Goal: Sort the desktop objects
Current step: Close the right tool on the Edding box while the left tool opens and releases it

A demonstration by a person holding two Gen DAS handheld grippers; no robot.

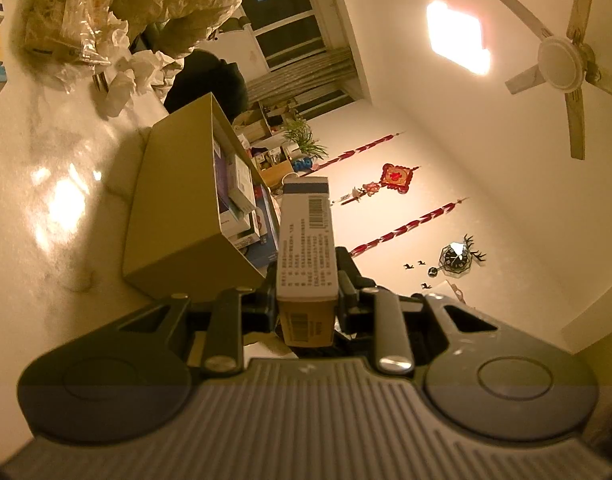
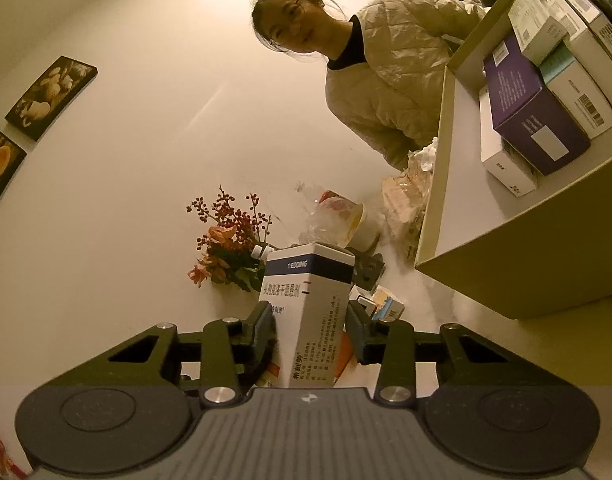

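Both tools are held out level, rolled hard over so the room tips sideways behind them. The left gripper is clamped on a slim white medicine box, its dark pads pressed flat on the two long faces, barcode and fine print facing up; the box sticks straight out past the fingertips. Over on the other side, the right gripper has a medicine box between its jaws too, white card with a navy band at the top, but there is a sliver of gap by each pad, so I cannot tell whether it is gripped yet. Just beside it sits the open cardboard box, plain brown card, smooth walls, already packed with small cartons, one deep purple. It rests on a glossy marbled tabletop strewn with crinkled plastic wrap.
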